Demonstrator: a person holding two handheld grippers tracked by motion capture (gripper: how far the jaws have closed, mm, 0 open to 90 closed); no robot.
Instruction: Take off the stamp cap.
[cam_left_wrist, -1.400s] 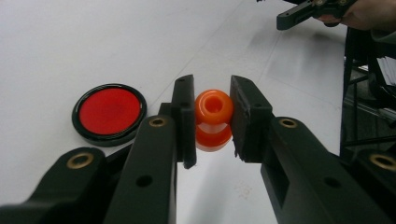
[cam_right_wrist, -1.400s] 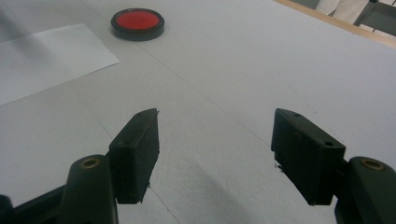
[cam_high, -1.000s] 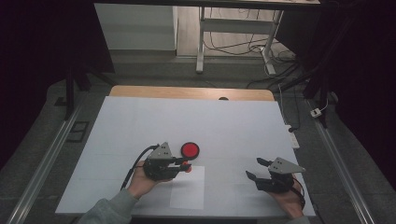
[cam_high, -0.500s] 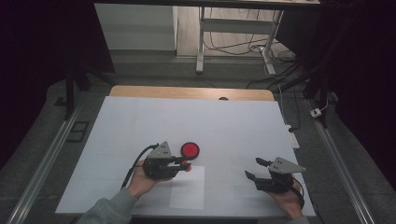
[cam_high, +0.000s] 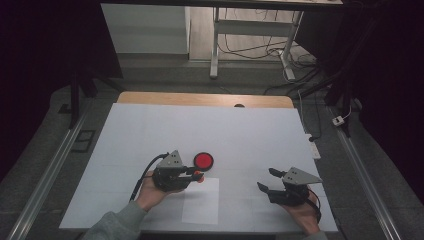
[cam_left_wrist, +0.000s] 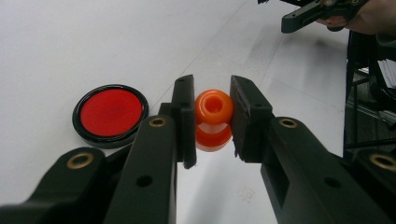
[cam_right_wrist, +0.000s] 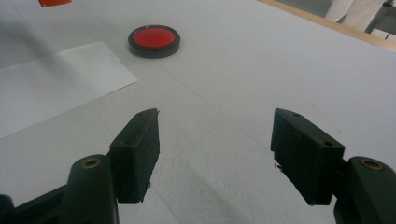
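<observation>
In the high view we see the left gripper (cam_high: 199, 176) low over the white table (cam_high: 250, 135), with a small orange thing at its tip, too small there to make out. The left gripper view clears that up for us: the orange piece (cam_left_wrist: 213, 119) is a rounded knob with a hole in its top, and both black pads press on its sides, so this claw is clamped on it. We cannot tell from that view whether the piece rests on the table or is lifted just off it.

Just beside it lies the round black dish (cam_high: 203, 161). Its inside is an even red; we cannot tell whether that is a filling or the dish's own red face. It lies apart from the orange piece, to the left in the left gripper view (cam_left_wrist: 110, 114), and the right gripper view shows it farther off (cam_right_wrist: 154, 40).

A white sheet of paper (cam_high: 201, 200) lies flat on the table near the person's edge, just below the left gripper in the high view.

The right gripper (cam_high: 266, 180) sits well apart to the right. Its own view (cam_right_wrist: 215, 154) shows us the two pads standing wide apart with bare table between them.
</observation>
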